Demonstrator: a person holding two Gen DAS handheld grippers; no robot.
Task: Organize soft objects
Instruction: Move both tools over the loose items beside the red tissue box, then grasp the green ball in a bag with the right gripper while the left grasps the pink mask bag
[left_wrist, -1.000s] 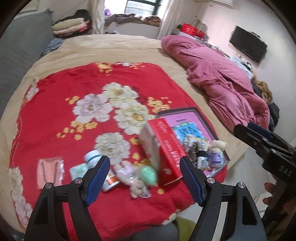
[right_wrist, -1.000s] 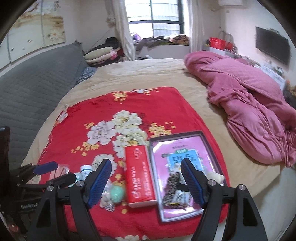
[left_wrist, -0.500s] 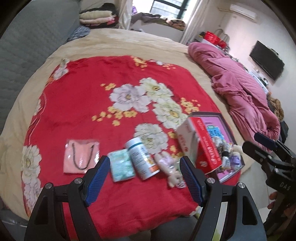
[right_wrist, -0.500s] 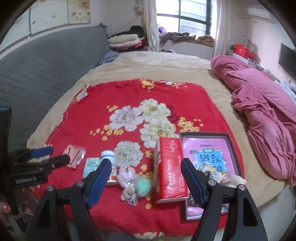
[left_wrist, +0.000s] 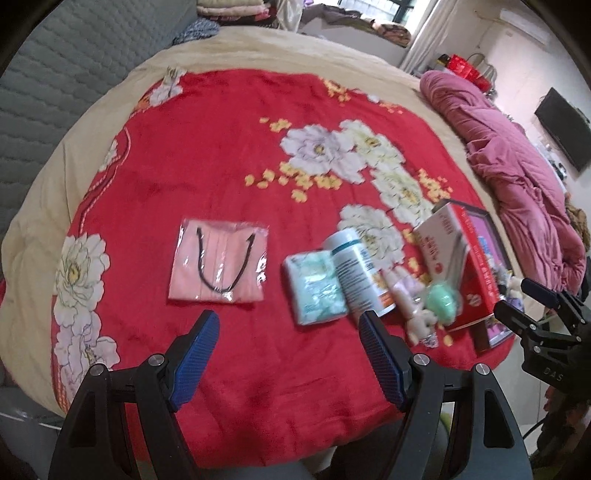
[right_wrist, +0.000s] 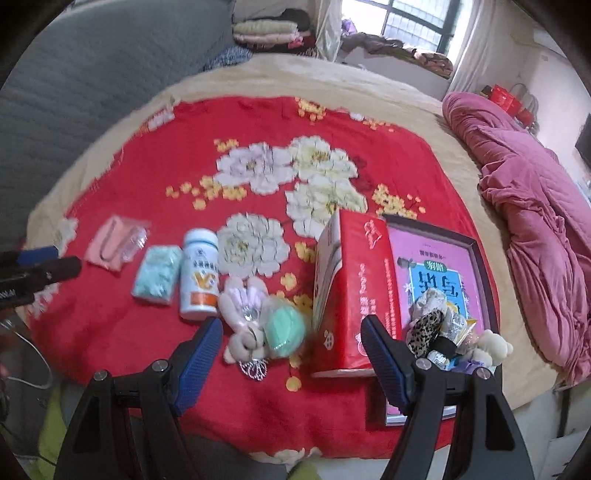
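On the blanket (right_wrist: 147, 354) before me a row runs left to right: mask packet (left_wrist: 218, 268), tissue pack (right_wrist: 157, 276), bottle (right_wrist: 199, 275), plush toy (right_wrist: 243, 321), sponge (right_wrist: 286, 326), then box (right_wrist: 356, 291). Right of the box lies the tray (right_wrist: 480, 266), with small toys (right_wrist: 443, 332) in its near end.

Open cloth: bare red flowered blanket (left_wrist: 207, 155) beyond the items.
Blocked: tall red cardboard box (right_wrist: 354, 291) walls off the dark-rimmed tray (right_wrist: 480, 258).

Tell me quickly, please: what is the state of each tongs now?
Left tongs: open, holding nothing, above the red blanket.
Right tongs: open, holding nothing.
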